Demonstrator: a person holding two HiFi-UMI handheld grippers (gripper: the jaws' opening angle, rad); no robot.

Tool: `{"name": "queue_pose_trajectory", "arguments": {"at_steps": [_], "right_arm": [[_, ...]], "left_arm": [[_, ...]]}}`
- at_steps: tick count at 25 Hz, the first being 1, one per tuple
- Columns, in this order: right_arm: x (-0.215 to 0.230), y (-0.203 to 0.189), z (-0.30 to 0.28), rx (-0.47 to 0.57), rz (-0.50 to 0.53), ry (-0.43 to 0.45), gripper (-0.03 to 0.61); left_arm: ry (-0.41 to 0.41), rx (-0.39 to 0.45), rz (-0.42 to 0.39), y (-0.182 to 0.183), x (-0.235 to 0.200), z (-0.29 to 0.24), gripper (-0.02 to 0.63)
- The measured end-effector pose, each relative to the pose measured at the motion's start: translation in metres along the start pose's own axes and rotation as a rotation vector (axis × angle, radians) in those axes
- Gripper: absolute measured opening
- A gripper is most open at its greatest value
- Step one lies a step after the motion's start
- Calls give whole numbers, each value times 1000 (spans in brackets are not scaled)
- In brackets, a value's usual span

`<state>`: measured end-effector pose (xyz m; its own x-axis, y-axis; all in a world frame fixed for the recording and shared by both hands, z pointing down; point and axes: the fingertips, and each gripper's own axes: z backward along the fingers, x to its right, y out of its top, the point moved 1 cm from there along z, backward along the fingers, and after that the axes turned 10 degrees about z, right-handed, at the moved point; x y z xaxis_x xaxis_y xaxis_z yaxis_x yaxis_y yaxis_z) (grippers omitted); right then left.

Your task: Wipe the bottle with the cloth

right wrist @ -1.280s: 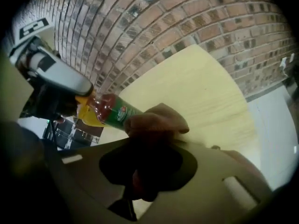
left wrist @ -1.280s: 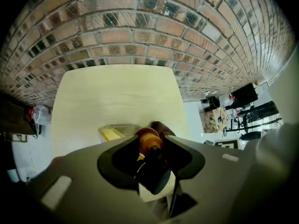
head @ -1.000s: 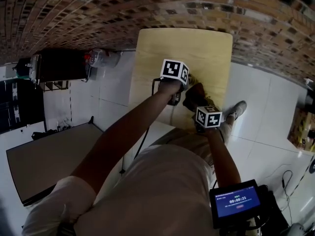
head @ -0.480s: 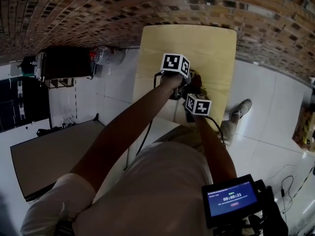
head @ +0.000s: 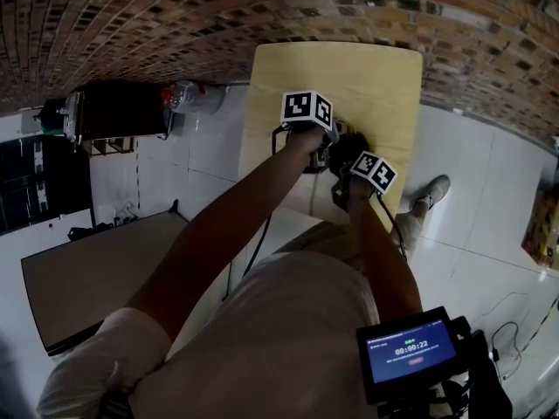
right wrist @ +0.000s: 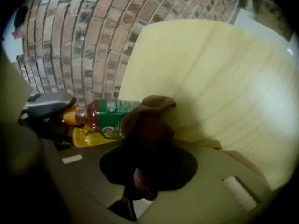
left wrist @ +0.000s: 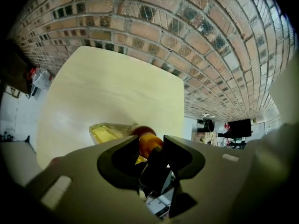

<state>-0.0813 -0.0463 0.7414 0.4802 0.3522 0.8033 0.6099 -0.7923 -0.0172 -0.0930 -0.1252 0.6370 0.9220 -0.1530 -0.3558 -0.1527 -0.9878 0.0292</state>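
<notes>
Right gripper view shows me my right gripper point(right wrist: 145, 148) clamped on the brown cloth point(right wrist: 152, 113), which is pressed against the green label of the bottle point(right wrist: 110, 113), while my left gripper point(left wrist: 152, 155) grips its orange-capped neck over the table point(right wrist: 210, 69).

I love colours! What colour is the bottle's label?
Green. The label shows best in the right gripper view.
</notes>
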Motion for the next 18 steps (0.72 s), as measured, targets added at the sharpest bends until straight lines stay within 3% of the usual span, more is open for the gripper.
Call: {"name": "queue_pose_trajectory", "arguments": {"at_steps": [3,6,8,13,18], "right_arm": [[-10,-3,24,63,157,14,81],[-51,-15,31,102,369,137,81],[-72,-16,29,113,433,201,81],[-57,1,9,115,356,144,81],[-8,15,-18,46,242,23,81]], "left_arm": [[-8,26,62,5,-11,5,176],[-8,48,127,10,-17,7,178],[-9,63,174,10,-13,6,178],[-32,75,293,8,-10,8,176],[-54,52,311,4,-14,2,178]]}}
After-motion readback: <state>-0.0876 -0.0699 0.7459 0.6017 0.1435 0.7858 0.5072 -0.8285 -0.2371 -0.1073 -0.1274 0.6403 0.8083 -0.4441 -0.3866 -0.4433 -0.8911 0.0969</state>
